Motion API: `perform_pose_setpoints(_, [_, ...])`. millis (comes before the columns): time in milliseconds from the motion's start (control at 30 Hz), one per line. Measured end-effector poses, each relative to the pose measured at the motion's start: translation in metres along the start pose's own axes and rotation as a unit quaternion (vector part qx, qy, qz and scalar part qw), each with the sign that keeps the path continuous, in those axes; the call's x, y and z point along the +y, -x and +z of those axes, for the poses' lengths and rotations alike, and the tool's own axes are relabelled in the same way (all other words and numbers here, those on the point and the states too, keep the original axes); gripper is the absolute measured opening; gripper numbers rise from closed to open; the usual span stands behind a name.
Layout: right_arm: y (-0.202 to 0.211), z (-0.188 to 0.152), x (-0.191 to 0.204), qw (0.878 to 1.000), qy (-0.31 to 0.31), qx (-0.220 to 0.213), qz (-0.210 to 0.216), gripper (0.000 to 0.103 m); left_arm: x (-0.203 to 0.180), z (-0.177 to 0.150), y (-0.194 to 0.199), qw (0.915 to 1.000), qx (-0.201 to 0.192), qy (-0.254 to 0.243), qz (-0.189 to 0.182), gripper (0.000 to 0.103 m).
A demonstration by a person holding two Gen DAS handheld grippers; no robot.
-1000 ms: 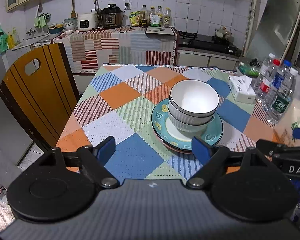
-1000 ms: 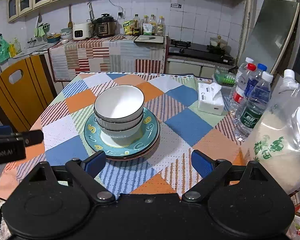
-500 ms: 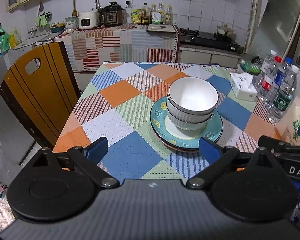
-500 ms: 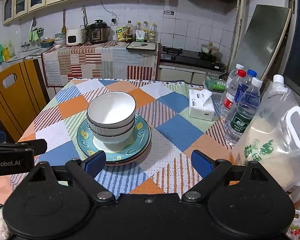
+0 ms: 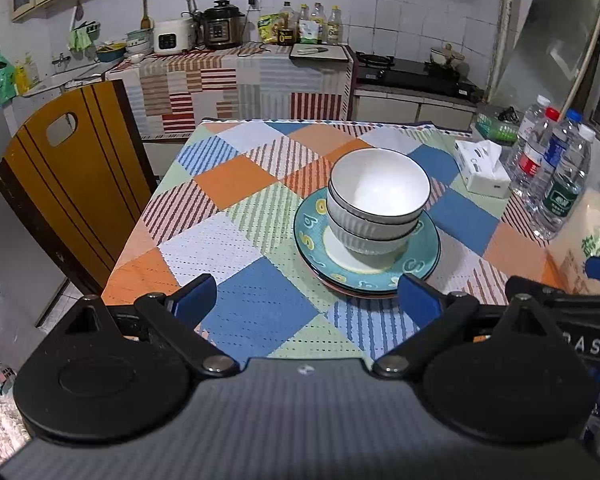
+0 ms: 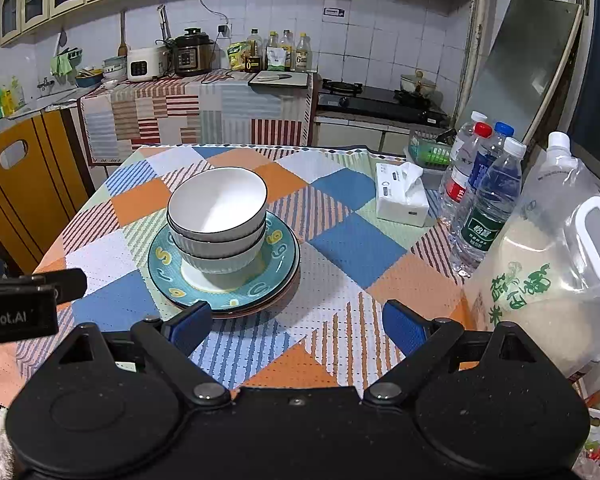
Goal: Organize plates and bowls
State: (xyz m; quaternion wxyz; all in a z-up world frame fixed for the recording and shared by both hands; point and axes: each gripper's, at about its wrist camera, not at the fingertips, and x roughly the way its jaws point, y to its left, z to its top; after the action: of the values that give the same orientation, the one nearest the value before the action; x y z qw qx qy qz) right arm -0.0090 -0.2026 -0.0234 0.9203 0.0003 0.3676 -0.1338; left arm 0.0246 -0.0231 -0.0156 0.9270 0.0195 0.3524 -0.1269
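Note:
Two white ribbed bowls are nested and stand on a teal patterned plate, which lies on another plate on the checked tablecloth. My left gripper is open and empty, near the table's front edge, in front of the stack. My right gripper is open and empty, also back from the stack, to its right. Each gripper shows at the edge of the other's view.
A tissue box, several water bottles and a large bag of rice stand along the table's right side. A wooden chair stands at the left. Counters with appliances line the back wall.
Both grippers have drawn back and up from the stack, which looks a little smaller and farther. The left gripper's jaws have spread wider. Bowls and plates have not moved.

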Motion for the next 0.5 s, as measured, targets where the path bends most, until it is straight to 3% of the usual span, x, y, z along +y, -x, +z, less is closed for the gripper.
perform_pose_setpoints(500, [-0.0004, 0.0007, -0.0031, 1.0, -0.006, 0.003, -0.005, 0.094, -0.003, -0.0036, 0.0044, 0.9999, -0.002, -0.013, -0.006, 0.098])
